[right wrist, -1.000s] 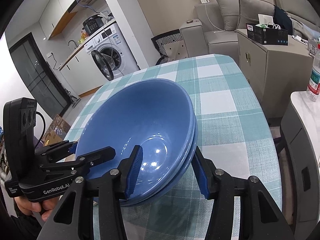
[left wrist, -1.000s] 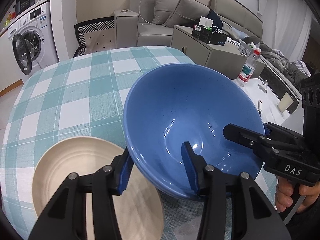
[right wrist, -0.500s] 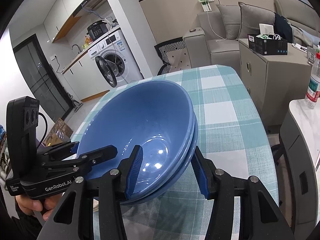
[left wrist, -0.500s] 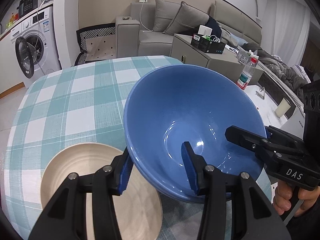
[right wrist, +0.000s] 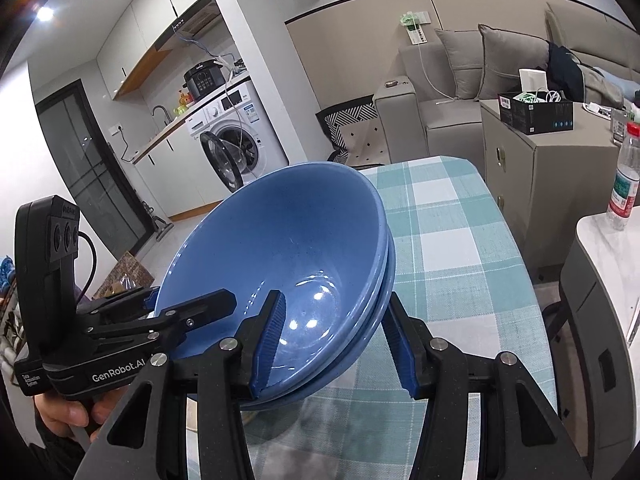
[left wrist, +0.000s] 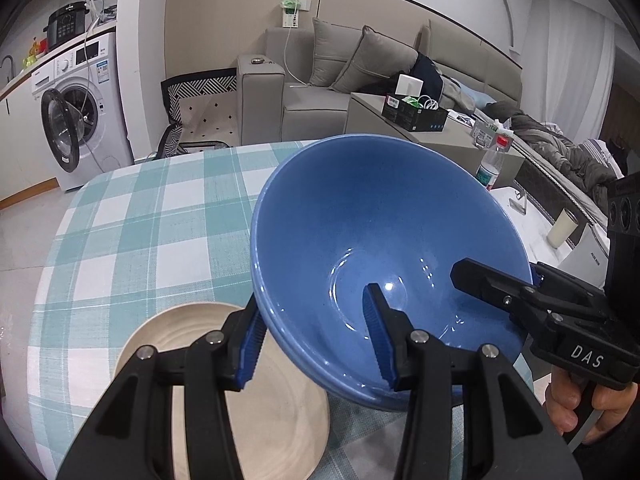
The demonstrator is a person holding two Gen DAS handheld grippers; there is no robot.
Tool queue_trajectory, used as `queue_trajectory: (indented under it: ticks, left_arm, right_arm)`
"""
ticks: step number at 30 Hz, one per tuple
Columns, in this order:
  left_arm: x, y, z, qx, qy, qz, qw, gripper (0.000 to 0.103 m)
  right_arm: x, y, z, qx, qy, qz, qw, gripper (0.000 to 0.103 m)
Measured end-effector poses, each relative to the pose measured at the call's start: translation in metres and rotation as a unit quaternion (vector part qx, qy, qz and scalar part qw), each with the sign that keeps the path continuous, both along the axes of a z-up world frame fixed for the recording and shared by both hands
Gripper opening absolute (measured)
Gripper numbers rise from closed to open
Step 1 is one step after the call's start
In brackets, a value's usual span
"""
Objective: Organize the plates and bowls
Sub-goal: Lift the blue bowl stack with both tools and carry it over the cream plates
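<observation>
Two nested blue bowls (left wrist: 380, 232) (right wrist: 280, 248) hang tilted above the checked table (left wrist: 140, 220). My left gripper (left wrist: 312, 336) is shut on their left rim, one finger inside and one outside. My right gripper (right wrist: 334, 340) is shut on the opposite rim the same way. Each gripper shows in the other's view: the right gripper (left wrist: 496, 276), the left gripper (right wrist: 190, 300). Below the left gripper, a cream plate (left wrist: 272, 400) lies on the table, partly hidden by the fingers.
To the right of the table (right wrist: 440, 220) stand a grey cabinet (right wrist: 540, 168) and a white side table with a water bottle (right wrist: 624, 184) and a cup (left wrist: 562, 228). A sofa is behind; a washing machine (left wrist: 76, 120) is at the far left.
Both grippers have risen together with the stacked bowls. The table and the cream plate now lie farther below. Neither grip has changed.
</observation>
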State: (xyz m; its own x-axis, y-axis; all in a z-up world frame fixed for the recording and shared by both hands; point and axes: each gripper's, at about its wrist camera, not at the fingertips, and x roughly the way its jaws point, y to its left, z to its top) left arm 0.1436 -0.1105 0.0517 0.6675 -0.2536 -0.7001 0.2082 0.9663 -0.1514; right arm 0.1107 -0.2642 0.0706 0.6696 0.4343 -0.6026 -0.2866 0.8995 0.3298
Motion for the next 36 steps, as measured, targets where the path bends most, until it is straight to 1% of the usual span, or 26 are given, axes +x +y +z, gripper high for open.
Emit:
queue_trajectory:
  ticks: [12,23,36]
  left_arm:
    - [-0.015,0.028,0.009,0.001,-0.015,0.03,0.9994,0.046]
    - [-0.025,0.06,0.003,0.002,-0.019,0.058,0.9982,0.046]
    - [-0.03,0.089,-0.008,-0.005,-0.017,0.086,0.9961,0.046]
  right_arm:
    - [-0.009,0.031,0.004,0.021,0.002,0.018,1.0,0.051]
    - [-0.012,0.068,-0.005,0.019,0.007,0.042,0.999,0.051]
    - [-0.009,0.101,-0.016,0.022,0.027,0.067,0.997,0.051]
